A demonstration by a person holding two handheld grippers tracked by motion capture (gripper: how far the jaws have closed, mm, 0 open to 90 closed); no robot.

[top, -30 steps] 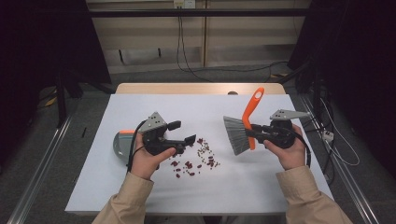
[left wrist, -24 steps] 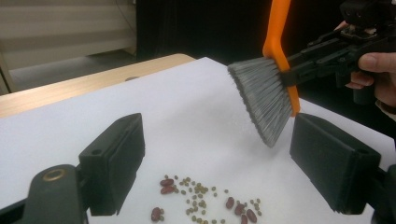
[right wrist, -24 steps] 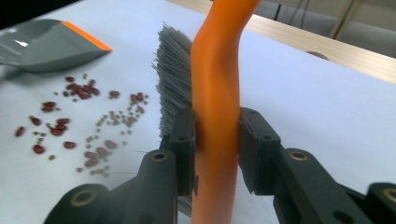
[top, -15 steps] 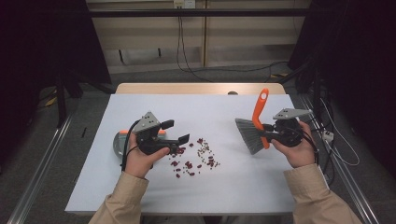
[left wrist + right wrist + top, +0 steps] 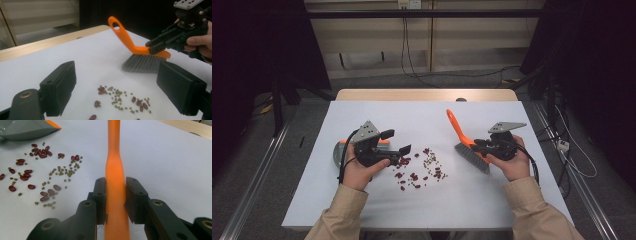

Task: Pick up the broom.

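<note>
Starting at the left, the left gripper hangs w/ jaws spread and nothing between them, right by a grey dustpan w/ orange trim lying on the white counter. Mid-counter there's a scatter of red and green beans, and just to their right the brush has its bristles down near the counter. Right gripper is clenched tight on the brush's orange handle.

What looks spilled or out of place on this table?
Red beans and small green beans lie scattered loose on the white table, between the grey dustpan and the orange brush held in the right gripper. Nothing looks damaged.
</note>
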